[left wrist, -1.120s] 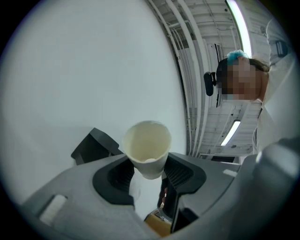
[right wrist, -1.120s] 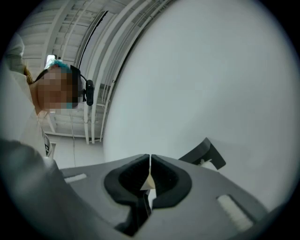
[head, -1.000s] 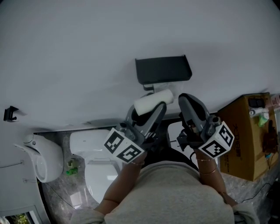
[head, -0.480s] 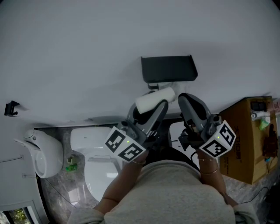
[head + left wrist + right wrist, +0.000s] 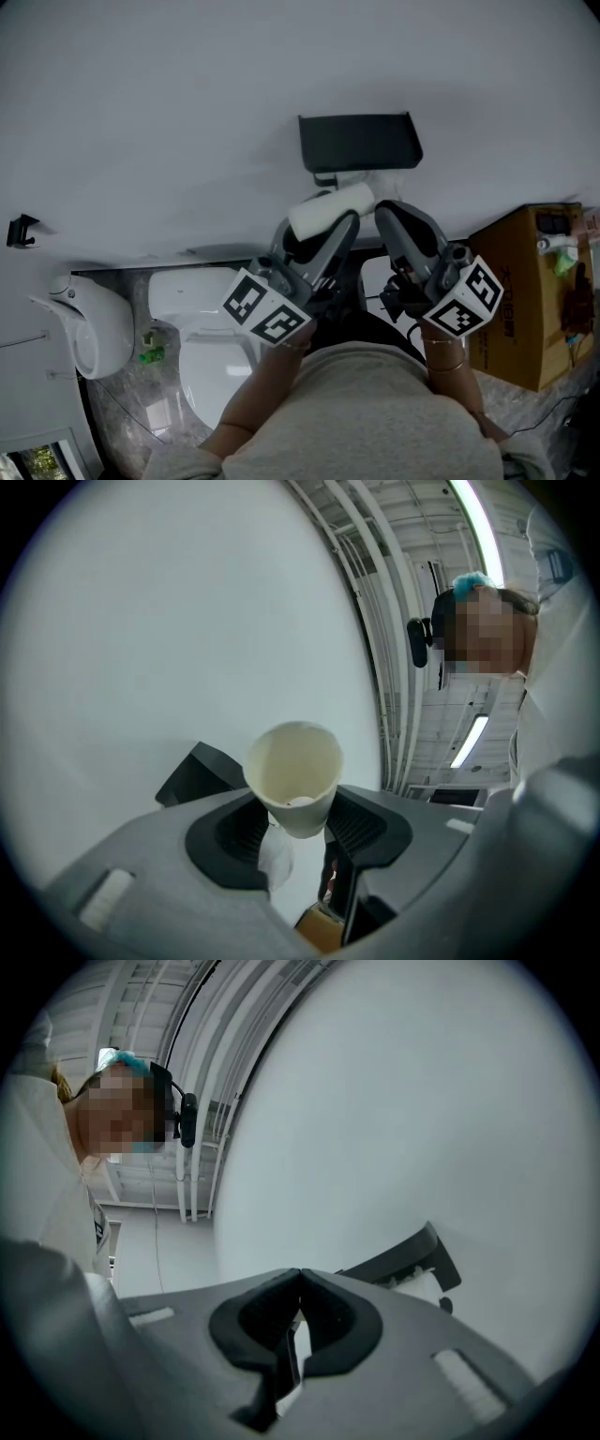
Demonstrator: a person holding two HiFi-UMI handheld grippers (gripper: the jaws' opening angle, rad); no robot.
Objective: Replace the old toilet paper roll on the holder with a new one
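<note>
Left gripper (image 5: 298, 829) is clamped on a thin-walled toilet paper roll (image 5: 292, 766), which is held off and near the black holder (image 5: 359, 141) on the wall. Right gripper (image 5: 300, 1309) is seen with jaws pressed together, nothing between them. The held roll is judged the spent one; fitting a new roll is left to be done

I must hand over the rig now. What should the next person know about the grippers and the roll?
Left gripper: shut on a thin, nearly bare paper roll, just below the black holder on the wall.
Right gripper: shut, empty, beside it.
Done: old roll seems off the holder.
Left: put it aside, fetch a new roll (none in view), mount it.
</note>
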